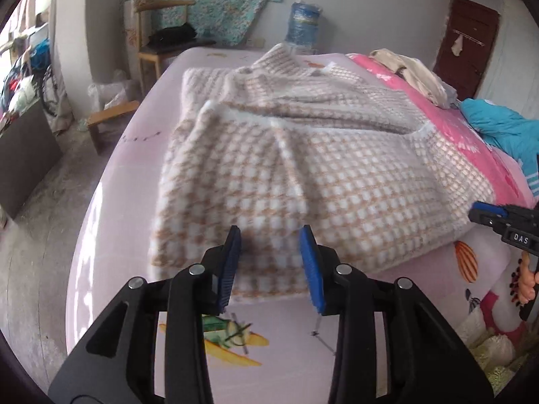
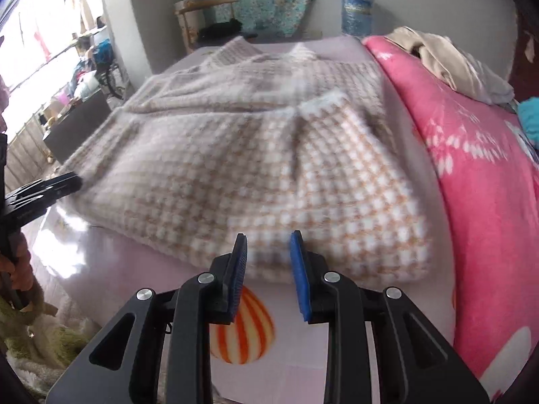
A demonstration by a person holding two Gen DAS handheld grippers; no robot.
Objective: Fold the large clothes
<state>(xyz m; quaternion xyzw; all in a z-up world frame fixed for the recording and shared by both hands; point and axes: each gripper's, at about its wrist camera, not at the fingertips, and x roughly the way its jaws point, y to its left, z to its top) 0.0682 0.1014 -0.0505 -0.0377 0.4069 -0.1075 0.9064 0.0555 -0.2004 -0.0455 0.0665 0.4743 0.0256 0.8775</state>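
**Both grippers poised at the near hem**

We have the bed (image 1: 111,181) as our work surface, its pale printed sheet giving a broad flat base for folding. At its far side a pink blanket (image 2: 471,168) is bunched away, with a beige heap (image 2: 454,60) on top of it, probably set aside so the middle is free.

The checked fleece garment (image 1: 303,168) lies spread across the middle of the bed, its sleeves already brought in over the body, which we judge narrows it for a lengthwise fold. Its near hem faces us.

We hold the left gripper (image 1: 271,266) just above the hem's left part, jaws apart with nothing between them. The right gripper (image 2: 269,269) hovers just short of the hem's right part, jaws likewise apart and empty. Spaced this way, we judge, they can lift the hem evenly.
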